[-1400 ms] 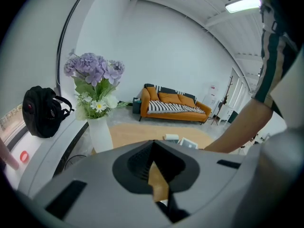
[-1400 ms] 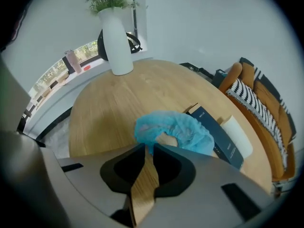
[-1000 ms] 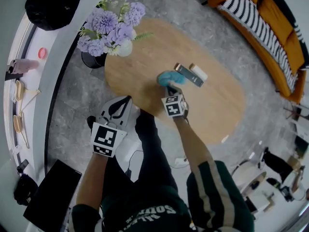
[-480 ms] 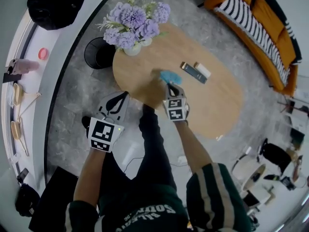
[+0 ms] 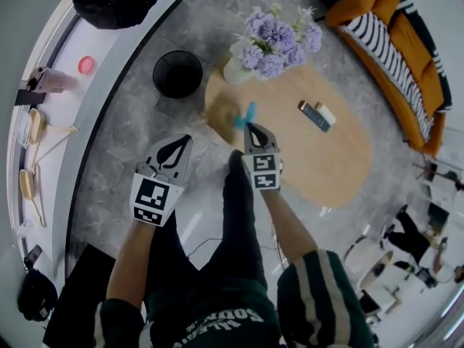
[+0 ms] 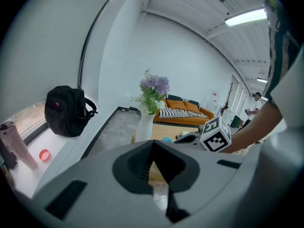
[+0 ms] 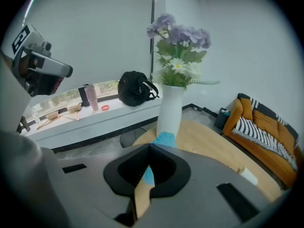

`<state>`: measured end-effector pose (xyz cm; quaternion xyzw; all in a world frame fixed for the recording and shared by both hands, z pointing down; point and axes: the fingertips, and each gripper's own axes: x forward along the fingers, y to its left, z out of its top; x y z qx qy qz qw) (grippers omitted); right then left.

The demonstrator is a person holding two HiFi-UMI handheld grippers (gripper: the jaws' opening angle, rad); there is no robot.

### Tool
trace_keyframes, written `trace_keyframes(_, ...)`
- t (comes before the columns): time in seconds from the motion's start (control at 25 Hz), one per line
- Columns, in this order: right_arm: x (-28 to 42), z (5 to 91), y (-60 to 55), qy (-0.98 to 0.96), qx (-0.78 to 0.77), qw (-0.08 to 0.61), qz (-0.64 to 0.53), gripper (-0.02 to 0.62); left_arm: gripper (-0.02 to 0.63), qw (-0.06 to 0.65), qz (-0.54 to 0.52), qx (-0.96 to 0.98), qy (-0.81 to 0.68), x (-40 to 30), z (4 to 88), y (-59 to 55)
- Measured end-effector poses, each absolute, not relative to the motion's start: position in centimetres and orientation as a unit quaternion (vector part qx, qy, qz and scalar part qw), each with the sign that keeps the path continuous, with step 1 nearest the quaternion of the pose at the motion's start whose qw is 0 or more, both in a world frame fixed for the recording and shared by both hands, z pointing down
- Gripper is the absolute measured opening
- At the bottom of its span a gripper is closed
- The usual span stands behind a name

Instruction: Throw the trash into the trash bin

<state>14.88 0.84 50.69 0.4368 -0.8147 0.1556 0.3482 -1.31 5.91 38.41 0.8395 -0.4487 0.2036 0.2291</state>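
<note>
A: Big stuff first?
B: Grey stone floor (image 5: 138, 143). An oval wooden table (image 5: 319, 158) sits upper right, with an orange sofa (image 5: 402, 46) beyond it.

A: Arms?
B: Both reach forward from the body at the bottom of the head view. The left forearm (image 5: 134, 259) runs straight up the frame. The right forearm (image 5: 286, 220) angles up and slightly left. They're side by side, with the person's dark trouser leg between them.

A: Bin?
B: The black trash bin (image 5: 161, 85) stands on the floor just off the table's left end. It's ahead of both grippers and apart from them.

A: Anything else on the table?
B: A white vase of purple flowers (image 5: 272, 38) at the table's left end. Further right are a dark flat item (image 5: 313, 116) and a small white one (image 5: 326, 113).

A: Left gripper?
B: The left gripper (image 5: 185, 140) is over the floor, tilted down and aimed roughly at the bin. In the left gripper view its (image 6: 153, 144) tips meet and nothing is between them.

A: Right gripper?
B: The right gripper (image 5: 250, 125) is at the table's near-left edge, nose angled down. The right gripper view shows its (image 7: 151, 146) jaws pressed together on the trash.

A: Trash?
B: It's a blue crumpled piece (image 5: 245, 114) pinched at the jaw tips. It (image 7: 165, 139) pokes out past them in front of the vase. It's in the air over the table end, not in the bin.
</note>
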Motion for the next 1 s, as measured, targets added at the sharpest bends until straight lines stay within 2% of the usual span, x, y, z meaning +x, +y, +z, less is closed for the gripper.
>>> trace_keyframes(0.44, -1.2, 49.7, -1.1, -0.858, 0.378, 0.322, 0.13, 0.0, 0.0, 0.25, 0.192, 0.8, -0.511, -14.5, 40.6, 7.1)
trace_keyframes(0.68, -7.2, 51.7, -4.3, -0.867, 0.366, 0.311, 0.128, 0.0, 0.0, 0.259, 0.18, 0.787, -0.53, -17.9, 42.7, 7.3)
trace_keyframes(1.0, -12.1, 59.8, -9.2, -0.852, 0.388, 0.317, 0.152, 0.0, 0.0, 0.27, 0.171, 0.776, -0.544, -21.0, 48.8, 7.5)
